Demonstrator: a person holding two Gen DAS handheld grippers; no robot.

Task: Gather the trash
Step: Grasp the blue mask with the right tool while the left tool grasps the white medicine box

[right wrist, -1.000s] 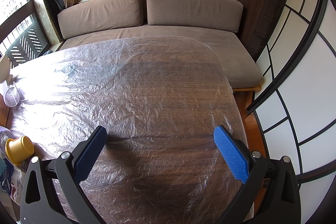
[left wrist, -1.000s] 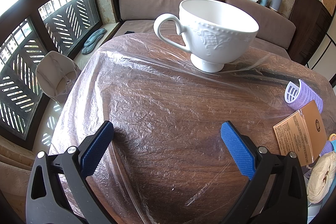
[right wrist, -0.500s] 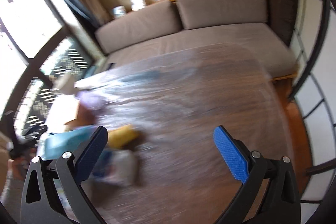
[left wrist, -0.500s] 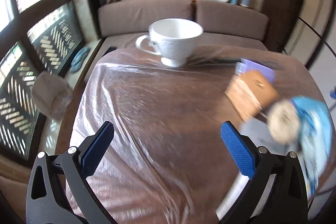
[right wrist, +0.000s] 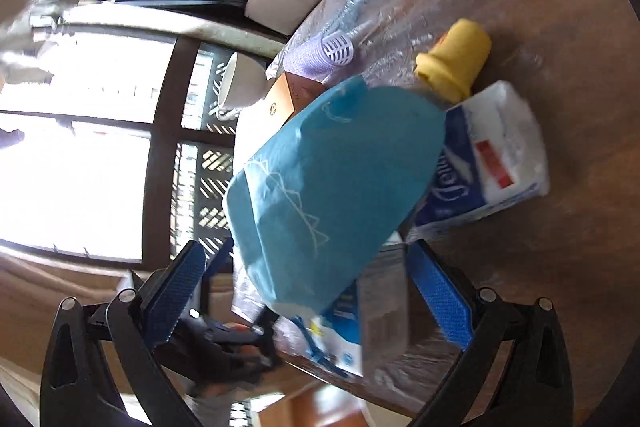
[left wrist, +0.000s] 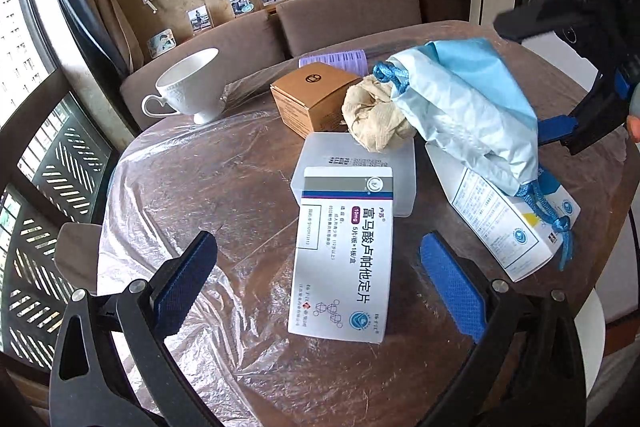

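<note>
crinkly blue drawstring bag [left wrist: 472, 99] on boxes

Table [left wrist: 248, 187]: dark wood under crinkled glossy plastic film [left wrist: 168, 195]. Cup [left wrist: 188, 87]: glazed white ceramic. Box [left wrist: 316, 95]: matt brown cardboard; pouch [left wrist: 480, 99]: blue cloth.

The white medicine box [left wrist: 340, 251] near the table's front edge reads "富马酸卢帕他定片", "10mg" and "5片/板×1板/盒".

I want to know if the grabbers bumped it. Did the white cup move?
Cannot tell. The white cup stands on the plastic sheet at the table's sofa-side edge, as before; only the left gripper swung toward the trash.
</note>
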